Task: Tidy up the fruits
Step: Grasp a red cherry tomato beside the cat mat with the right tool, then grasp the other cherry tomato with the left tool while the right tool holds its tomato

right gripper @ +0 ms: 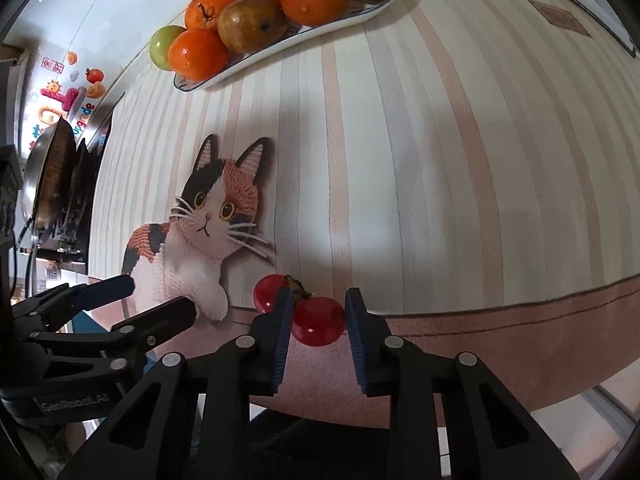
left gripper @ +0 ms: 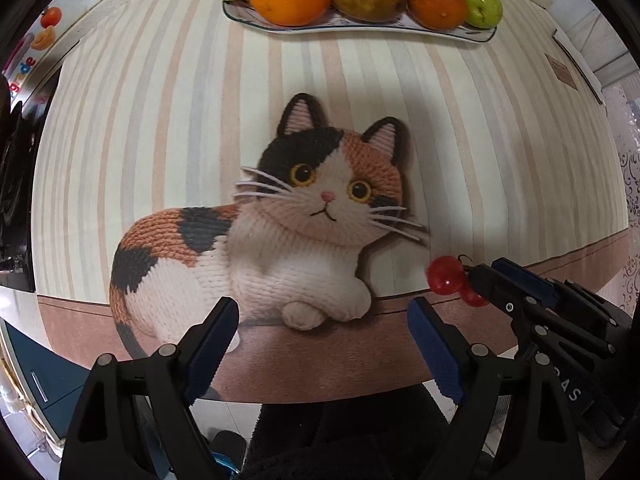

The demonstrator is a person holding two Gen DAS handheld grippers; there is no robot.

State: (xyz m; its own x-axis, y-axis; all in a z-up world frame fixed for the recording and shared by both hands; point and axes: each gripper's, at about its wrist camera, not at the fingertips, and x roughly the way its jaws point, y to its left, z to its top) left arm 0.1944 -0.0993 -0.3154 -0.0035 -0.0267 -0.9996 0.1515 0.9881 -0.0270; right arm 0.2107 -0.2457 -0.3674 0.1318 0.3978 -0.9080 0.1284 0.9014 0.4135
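Observation:
Two small red fruits joined by a stem [right gripper: 316, 320] sit between the fingers of my right gripper [right gripper: 316, 326], which is shut on them near the table's front edge. They also show in the left wrist view [left gripper: 446, 276], held by the right gripper [left gripper: 478, 286]. My left gripper [left gripper: 324, 346] is open and empty, just left of the right one, and shows in the right wrist view [right gripper: 162, 294]. A white plate [left gripper: 360, 30] at the far side holds oranges, green apples and brownish pears; it also shows in the right wrist view [right gripper: 280, 50].
A striped table mat [left gripper: 160, 140] with a printed calico cat [left gripper: 280, 240] covers the table. A fridge door with magnets [right gripper: 64, 92] and a metal pan [right gripper: 48, 176] stand to the left. The table's front edge [right gripper: 520, 360] runs just under the grippers.

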